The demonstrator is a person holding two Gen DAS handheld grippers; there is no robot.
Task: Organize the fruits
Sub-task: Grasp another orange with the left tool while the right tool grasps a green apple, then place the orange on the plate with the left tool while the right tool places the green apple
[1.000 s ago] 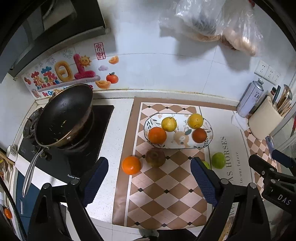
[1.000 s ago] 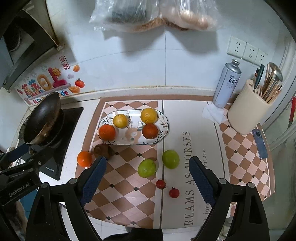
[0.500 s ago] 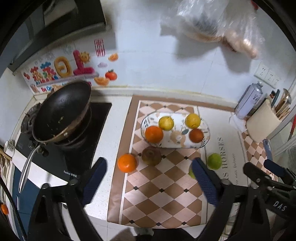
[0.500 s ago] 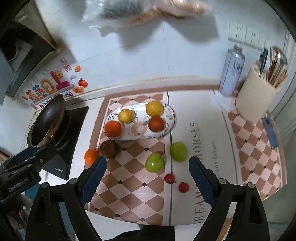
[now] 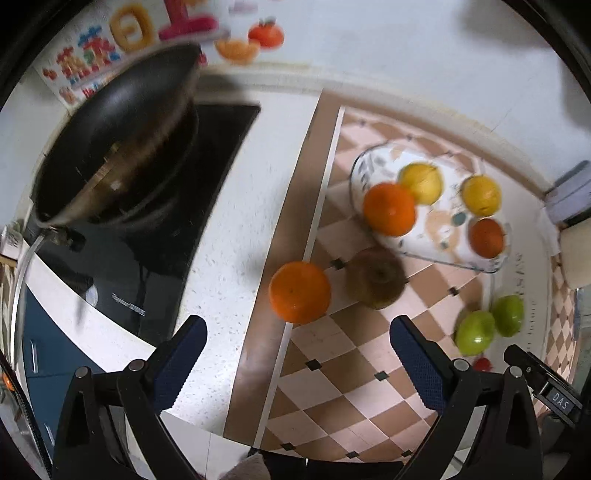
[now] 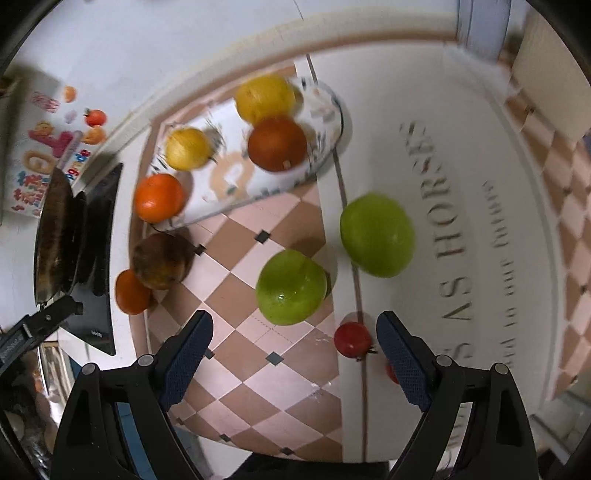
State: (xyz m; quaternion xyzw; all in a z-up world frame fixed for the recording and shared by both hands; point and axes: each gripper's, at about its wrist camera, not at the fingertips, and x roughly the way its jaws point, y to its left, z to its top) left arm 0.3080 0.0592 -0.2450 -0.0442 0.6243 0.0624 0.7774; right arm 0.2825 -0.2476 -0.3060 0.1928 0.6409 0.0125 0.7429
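Note:
An oval patterned plate (image 5: 439, 243) (image 6: 236, 184) holds several oranges and yellow fruits. On the checkered mat lie a loose orange (image 5: 299, 291) (image 6: 131, 291), a brown fruit (image 5: 376, 277) (image 6: 160, 260), two green fruits (image 6: 291, 286) (image 6: 376, 234) (image 5: 474, 332) and small red fruits (image 6: 352, 339). My left gripper (image 5: 295, 354) is open and empty, just short of the loose orange. My right gripper (image 6: 293, 341) is open and empty, just short of the nearer green fruit.
A black pan (image 5: 118, 140) sits on the dark cooktop (image 5: 166, 229) at the left. A cream utensil holder (image 6: 546, 92) and a spray can (image 6: 480, 26) stand at the right against the white wall. The counter's front edge is close below the grippers.
Both grippers have dropped down and forward toward the mat; the fruits loom much larger. The left closed in on the loose orange, the right on the green fruit. Both stayed open.

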